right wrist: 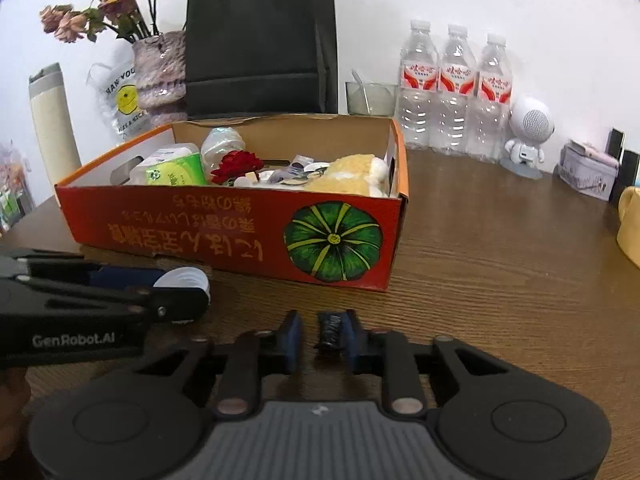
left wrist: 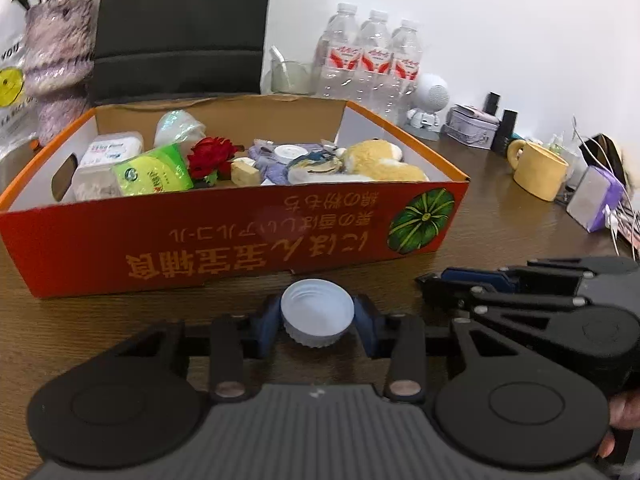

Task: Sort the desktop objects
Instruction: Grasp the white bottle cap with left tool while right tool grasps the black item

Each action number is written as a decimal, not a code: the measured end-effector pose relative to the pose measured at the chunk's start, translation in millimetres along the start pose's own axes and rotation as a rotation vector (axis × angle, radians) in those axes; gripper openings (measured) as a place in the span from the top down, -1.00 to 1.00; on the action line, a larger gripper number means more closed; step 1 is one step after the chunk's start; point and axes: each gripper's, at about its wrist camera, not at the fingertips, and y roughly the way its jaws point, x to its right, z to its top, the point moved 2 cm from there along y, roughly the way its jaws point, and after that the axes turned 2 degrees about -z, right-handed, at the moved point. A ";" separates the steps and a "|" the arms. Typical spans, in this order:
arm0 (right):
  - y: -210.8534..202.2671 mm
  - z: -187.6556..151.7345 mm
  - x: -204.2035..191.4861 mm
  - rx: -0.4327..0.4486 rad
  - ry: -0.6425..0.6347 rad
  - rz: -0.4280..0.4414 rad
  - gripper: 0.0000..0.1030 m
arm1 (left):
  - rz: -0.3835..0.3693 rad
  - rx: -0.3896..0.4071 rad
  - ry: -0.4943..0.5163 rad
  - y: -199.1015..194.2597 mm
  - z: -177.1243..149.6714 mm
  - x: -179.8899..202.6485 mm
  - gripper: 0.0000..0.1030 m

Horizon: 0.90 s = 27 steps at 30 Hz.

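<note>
One white bottle cap point(left wrist: 317, 315), open side up, is sitting clamped between the two blue pads of the left gripper point(left wrist: 318, 318), just above the wooden desk point(right wrist: 500, 248) and just short of one orange cardboard box point(left wrist: 224, 236) at 12 o'clock. The right gripper point(right wrist: 322, 332), at 3 o'clock of the left, is showing a small gap between its two fingers, with one dark ribbed piece point(right wrist: 330, 330) lying against the right pad. The box is holding one red flower point(left wrist: 210, 156), one yellow plush toy point(left wrist: 380, 160) and one green packet point(left wrist: 154, 172). Three water bottles point(right wrist: 456, 88) are standing at 1 o'clock behind it, beside one white robot figure point(right wrist: 528, 136). One yellow mug point(left wrist: 538, 170) is sitting at 2 o'clock.
</note>
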 end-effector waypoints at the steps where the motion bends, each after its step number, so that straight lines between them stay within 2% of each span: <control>1: -0.5 -0.3 1.5 0.002 0.006 0.004 0.79 | 0.015 0.012 0.019 -1.2 -0.9 1.5 0.20; 4: -0.9 -0.3 4.9 0.008 0.020 0.010 0.83 | 0.039 0.037 0.048 -8.5 -0.6 5.6 0.21; 8: -2.3 -0.4 0.8 0.012 0.000 -0.006 0.85 | 0.054 0.081 0.001 -32.2 0.3 2.9 0.21; 12: -8.8 -0.5 -1.6 0.036 0.002 -0.009 0.85 | 0.099 0.106 -0.047 -63.4 -14.8 -5.8 0.21; 18: -48.5 -12.7 -20.6 0.089 0.092 0.021 0.85 | 0.196 0.122 -0.060 -110.1 -43.1 -18.2 0.21; 23: -84.0 -33.7 -54.3 0.103 0.111 0.095 0.85 | 0.232 0.164 -0.048 -145.3 -56.9 -14.2 0.21; 27: -107.6 -36.9 -72.0 0.123 0.093 0.119 0.85 | 0.238 0.200 -0.047 -170.5 -63.1 -9.6 0.21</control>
